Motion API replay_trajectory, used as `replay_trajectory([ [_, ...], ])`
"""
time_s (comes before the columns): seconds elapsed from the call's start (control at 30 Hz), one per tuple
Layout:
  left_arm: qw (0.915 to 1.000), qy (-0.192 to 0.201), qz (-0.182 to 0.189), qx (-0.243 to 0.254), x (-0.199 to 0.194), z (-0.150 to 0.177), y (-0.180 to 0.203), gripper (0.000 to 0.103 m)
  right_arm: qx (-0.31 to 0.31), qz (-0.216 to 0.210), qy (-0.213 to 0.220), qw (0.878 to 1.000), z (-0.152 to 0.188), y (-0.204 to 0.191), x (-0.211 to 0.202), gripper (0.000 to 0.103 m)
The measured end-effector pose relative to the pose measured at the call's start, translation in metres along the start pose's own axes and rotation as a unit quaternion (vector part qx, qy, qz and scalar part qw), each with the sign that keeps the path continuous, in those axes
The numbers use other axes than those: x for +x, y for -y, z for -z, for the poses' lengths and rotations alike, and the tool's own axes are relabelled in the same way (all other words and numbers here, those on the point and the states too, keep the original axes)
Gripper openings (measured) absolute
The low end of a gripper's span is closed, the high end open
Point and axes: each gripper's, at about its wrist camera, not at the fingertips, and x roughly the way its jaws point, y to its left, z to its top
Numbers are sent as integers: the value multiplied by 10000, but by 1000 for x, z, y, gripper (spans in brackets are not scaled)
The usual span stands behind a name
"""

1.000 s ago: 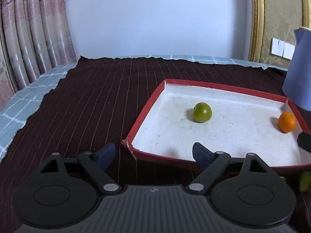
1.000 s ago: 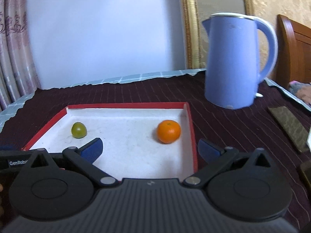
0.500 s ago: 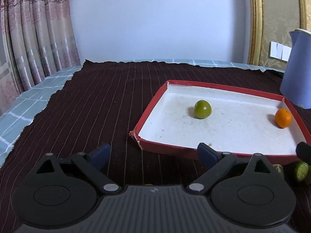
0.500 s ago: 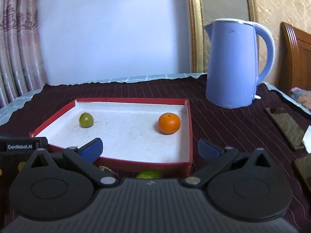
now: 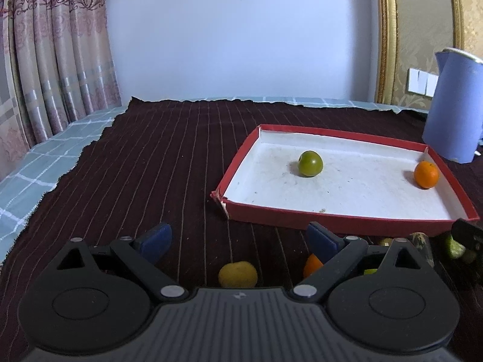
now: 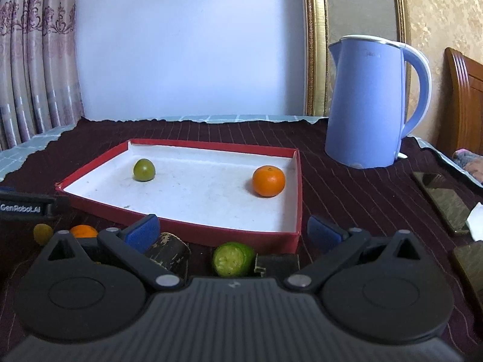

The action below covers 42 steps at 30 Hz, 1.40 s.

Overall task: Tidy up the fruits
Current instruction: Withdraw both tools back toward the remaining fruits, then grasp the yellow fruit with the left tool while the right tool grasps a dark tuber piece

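Note:
A red-rimmed white tray [image 5: 347,224] [image 6: 193,230] lies on the dark cloth. It holds a green fruit [image 5: 310,163] [image 6: 144,170] and an orange [image 5: 426,174] [image 6: 268,181]. In front of the tray lie a yellow fruit [image 5: 238,274] [image 6: 43,233], a second orange [image 5: 312,265] [image 6: 83,231], a cut green piece [image 6: 232,258] and a dark brown piece [image 6: 167,252]. My left gripper [image 5: 240,239] is open and empty, just above the yellow fruit. My right gripper [image 6: 232,230] is open and empty, over the cut green piece.
A blue kettle [image 6: 371,102] [image 5: 452,108] stands behind the tray on the right. Flat dark objects [image 6: 442,200] and a white paper lie at the far right. The striped dark cloth [image 5: 135,166] ends at a pale checked cover on the left.
Both grippers have pulled back from over the tray toward me. The loose fruits in front of the tray have come into view. Both stay open.

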Motion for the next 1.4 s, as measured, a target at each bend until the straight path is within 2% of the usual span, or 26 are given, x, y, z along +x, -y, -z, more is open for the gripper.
replay_trajectory([
  [0.2,9986,10,531,59,-10,11,-14,97,-67,141,55,9999,2,1,-6,103],
  [0.43,9928,449,923,613,-25,26,-6,97,163,44,40,9998,6,10,-9,103],
  [0.6,9894,310,1144,833,-18,26,2,96,41,96,14,9999,7,9,-10,103],
  [0.7,9893,324,1119,878,-16,27,-4,96,-54,139,29,9999,8,8,-12,103],
  [0.83,9930,307,840,768,-13,28,-21,96,-45,87,70,9999,6,8,-15,103],
  [0.9,9952,179,715,641,-7,28,-28,89,-45,69,63,9999,7,8,-13,103],
  [0.97,9963,-12,654,561,2,28,-30,74,-44,64,34,10000,8,6,-11,103],
  [1.1,9961,-317,648,509,17,29,-27,59,-128,-29,31,9999,9,4,-12,103],
  [1.2,9959,-357,653,511,22,28,-25,50,-235,-108,95,9996,9,2,-17,103],
  [1.33,9948,-382,804,491,28,25,-22,29,-263,-238,96,9993,10,3,-23,103],
  [1.4,9950,-364,799,483,28,25,-20,29,-317,-275,52,9991,11,2,-25,103],
])
